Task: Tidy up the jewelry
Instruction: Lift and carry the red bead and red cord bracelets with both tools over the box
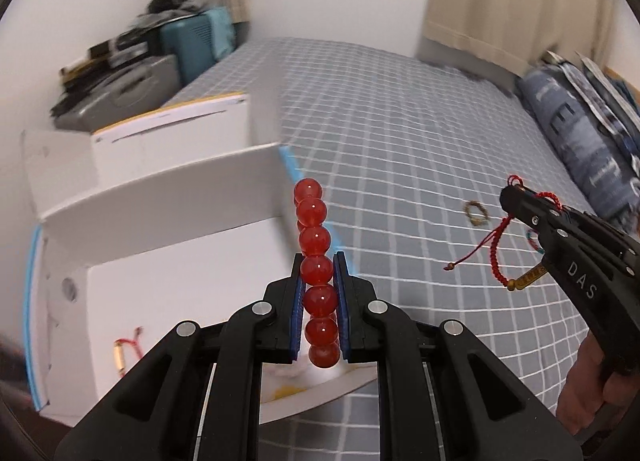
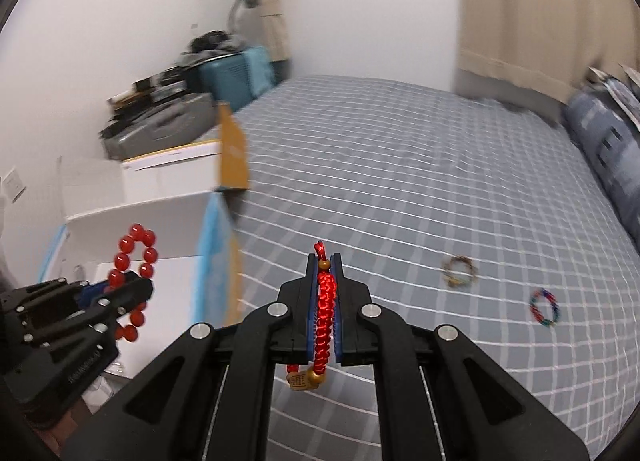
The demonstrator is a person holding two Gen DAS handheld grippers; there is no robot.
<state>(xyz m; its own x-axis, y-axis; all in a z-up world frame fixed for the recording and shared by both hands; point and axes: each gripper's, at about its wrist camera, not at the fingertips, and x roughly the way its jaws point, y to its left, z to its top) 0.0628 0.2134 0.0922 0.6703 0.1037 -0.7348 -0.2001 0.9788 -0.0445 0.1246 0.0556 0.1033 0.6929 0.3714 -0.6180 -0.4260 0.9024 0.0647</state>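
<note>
The left gripper (image 1: 318, 281) has its jaws clamped on a red bead bracelet (image 1: 316, 239), held over the open white box (image 1: 160, 261) at the bed's left edge. The right gripper (image 2: 325, 293) pinches a red braided bracelet (image 2: 325, 309) with a gold charm above the grey checked bedspread (image 2: 400, 181). A brownish bracelet (image 2: 460, 271) and a multicoloured bracelet (image 2: 544, 308) lie apart on the bedspread toward its right edge

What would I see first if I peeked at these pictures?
The big shiny red beads, pinched in the left gripper over the white box. Next, the red cord bracelet squeezed in the right gripper, its gold charm hanging below. Farther off, two small bracelets lie on the checked bed: a brownish one and a colorful one.
</note>
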